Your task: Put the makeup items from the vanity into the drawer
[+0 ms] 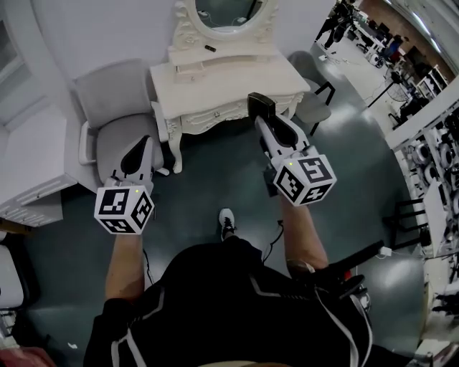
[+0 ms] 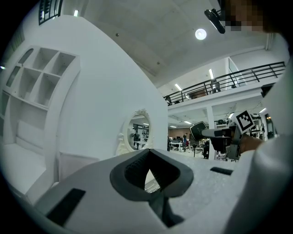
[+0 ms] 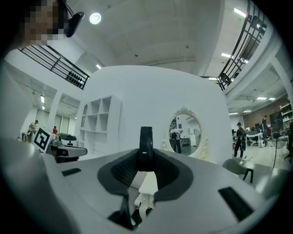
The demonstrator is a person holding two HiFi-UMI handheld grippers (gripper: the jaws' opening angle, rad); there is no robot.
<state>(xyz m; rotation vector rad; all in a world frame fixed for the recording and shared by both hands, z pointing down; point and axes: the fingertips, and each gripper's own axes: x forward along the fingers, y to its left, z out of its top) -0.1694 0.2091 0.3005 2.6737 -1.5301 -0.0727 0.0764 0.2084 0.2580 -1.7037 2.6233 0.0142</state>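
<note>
You are in the carrying step: your right tool (image 1: 264,120) is clamped on a flat black makeup item (image 1: 259,105), held just above the front right corner of the counter (image 1: 215,79). Your left tool (image 1: 145,142) has its jaws together on nothing and hangs off the counter's left front, near the grey chair (image 1: 111,115). The drawer (image 1: 215,116) looks closed, so the next move probably calls for the free left tool to pull it open before the item goes in. Only the head view shows the drawer front and 1 more small dark thing (image 1: 209,48) on the shelf below the mirror (image 1: 228,13). Only the right gripper view shows the item edge-on between the pads (image 3: 121,171).
</note>
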